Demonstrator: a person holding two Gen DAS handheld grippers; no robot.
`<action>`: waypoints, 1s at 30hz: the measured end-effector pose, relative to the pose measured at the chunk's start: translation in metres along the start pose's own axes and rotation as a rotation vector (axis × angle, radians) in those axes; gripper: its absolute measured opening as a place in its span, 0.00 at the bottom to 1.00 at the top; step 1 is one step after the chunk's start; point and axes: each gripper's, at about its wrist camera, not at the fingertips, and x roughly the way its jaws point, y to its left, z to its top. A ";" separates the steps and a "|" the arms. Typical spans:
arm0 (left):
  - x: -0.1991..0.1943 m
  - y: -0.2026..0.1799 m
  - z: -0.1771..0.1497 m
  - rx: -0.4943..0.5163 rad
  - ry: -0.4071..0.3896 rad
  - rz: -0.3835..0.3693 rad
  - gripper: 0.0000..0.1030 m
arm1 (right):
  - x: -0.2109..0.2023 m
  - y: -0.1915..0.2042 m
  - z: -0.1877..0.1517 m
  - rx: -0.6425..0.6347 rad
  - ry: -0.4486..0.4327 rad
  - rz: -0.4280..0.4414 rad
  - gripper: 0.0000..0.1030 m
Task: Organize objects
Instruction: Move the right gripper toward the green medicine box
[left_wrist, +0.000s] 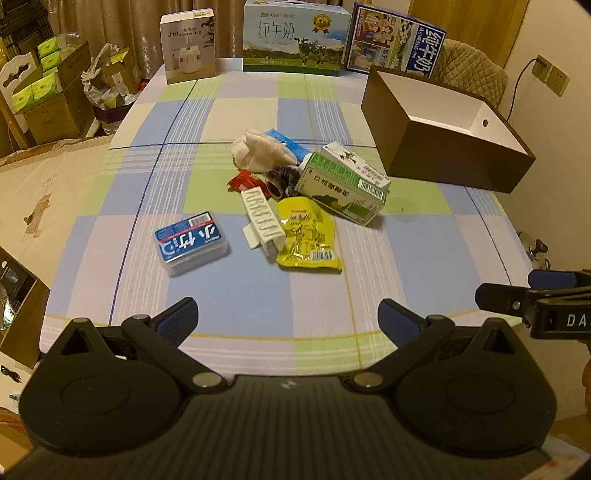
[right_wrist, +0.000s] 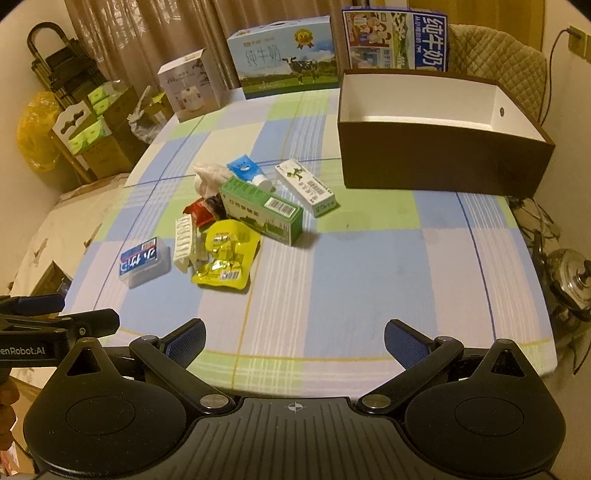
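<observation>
1. Both of your tools are empty and hang above the near edge of the table. The left gripper (left_wrist: 288, 317) has its fingers spread wide apart, and so does the right gripper (right_wrist: 294, 339). Nothing has been picked up yet, so judge this as the very start of the sorting.
2. Take the brown box (right_wrist: 436, 162) as your landmark. It stands open and empty at the far right, well apart from the pile, and looks like the natural place for everything.
3. The pile lies to the left of the box and nearer to you. The white carton (right_wrist: 306, 186) is the piece closest to the box, with the green carton (right_wrist: 262, 214) just beside it, on its left.
4. Start with the right gripper on the white carton. It lies almost free of the heap, so close across its narrow width, not its length.
5. The yellow pouch (left_wrist: 308, 236) lies flat and limp, touching the white plastic rack (left_wrist: 264, 221). Pinch the pouch by an edge, or it will probably slip.
6. The blue tin (left_wrist: 190, 242) sits alone, farthest from the box on the left. Leave it to the left gripper.
7. Lift the cream cloth (left_wrist: 260, 149) late, since it partly hides the blue tube (right_wrist: 245, 168).
</observation>
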 end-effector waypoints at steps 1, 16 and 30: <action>0.002 -0.001 0.002 0.000 0.000 0.001 0.99 | 0.001 -0.002 0.002 -0.001 0.000 0.001 0.98; 0.034 -0.012 0.028 -0.039 0.041 0.028 0.99 | 0.031 -0.026 0.039 -0.047 0.041 0.060 0.98; 0.056 -0.001 0.045 -0.166 0.060 0.124 0.99 | 0.080 -0.032 0.084 -0.213 0.067 0.164 0.90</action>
